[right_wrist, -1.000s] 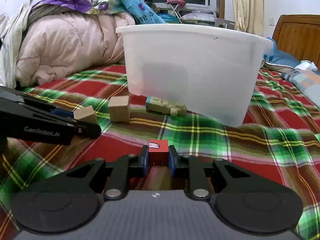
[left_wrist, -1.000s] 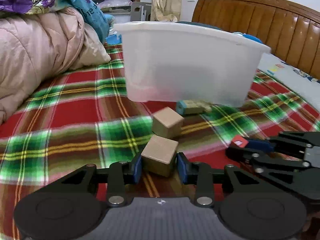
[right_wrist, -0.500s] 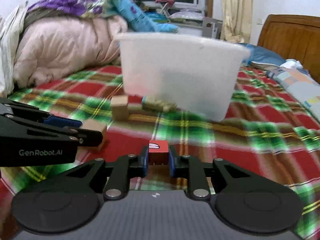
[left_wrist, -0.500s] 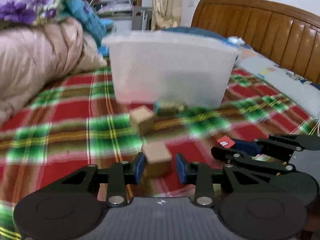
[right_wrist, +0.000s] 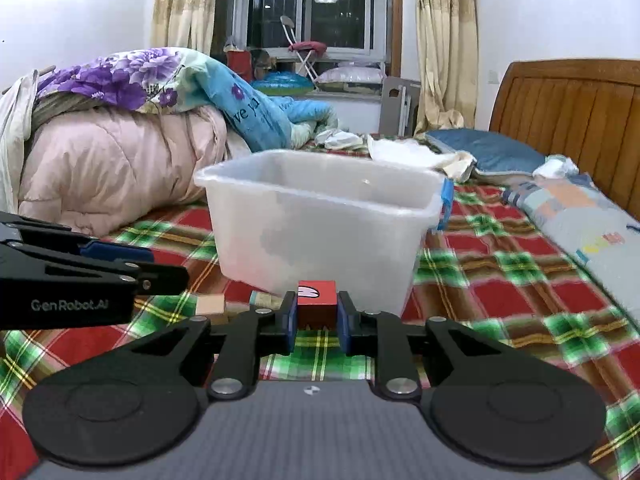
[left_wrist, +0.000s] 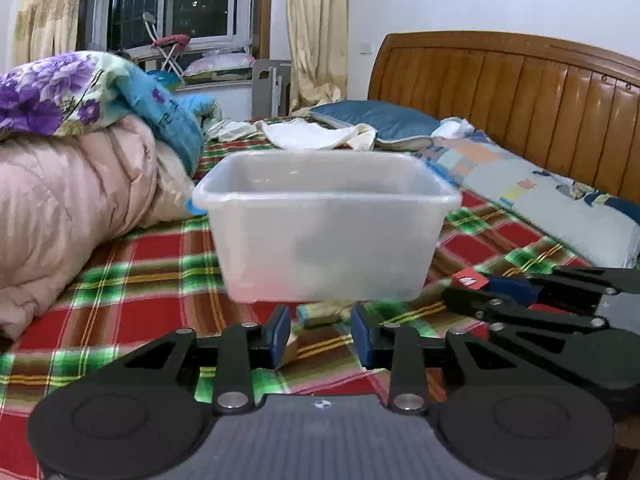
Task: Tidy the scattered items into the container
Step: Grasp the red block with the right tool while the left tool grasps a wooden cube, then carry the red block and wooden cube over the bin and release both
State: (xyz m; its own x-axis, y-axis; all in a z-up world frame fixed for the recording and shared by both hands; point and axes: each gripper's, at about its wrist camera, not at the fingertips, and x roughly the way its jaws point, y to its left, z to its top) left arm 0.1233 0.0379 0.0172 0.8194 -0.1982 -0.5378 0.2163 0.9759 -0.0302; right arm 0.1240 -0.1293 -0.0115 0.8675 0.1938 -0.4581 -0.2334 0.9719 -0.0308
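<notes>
A clear plastic bin [left_wrist: 326, 240] [right_wrist: 320, 220] stands on the plaid bedspread ahead of both grippers. My right gripper [right_wrist: 317, 320] is shut on a small red cube [right_wrist: 317, 300] and holds it above the bed, just short of the bin's near wall. It shows from the side [left_wrist: 460, 286] with the cube [left_wrist: 468, 280]. My left gripper [left_wrist: 321, 336] [right_wrist: 168, 272] has its jaws opening and nothing between them. A corner of a wooden block [left_wrist: 291, 347] peeks out by its left finger, low on the bed. Another view shows a wooden block [right_wrist: 210, 304] and a painted greenish block [left_wrist: 320, 316] [right_wrist: 266, 300] lying before the bin.
A pink quilt [left_wrist: 72, 208] is piled at the left with a flowered blanket on top. Pillows [left_wrist: 540, 200] and a wooden headboard [left_wrist: 540, 92] run along the right. White cloths [left_wrist: 312, 136] lie behind the bin. Blue tape [right_wrist: 446, 204] sticks to the bin's corner.
Both grippers have risen, so the bin's rim and inside now show. The wooden block slipped from the left gripper and stayed on the bed. The right gripper kept the red cube.
</notes>
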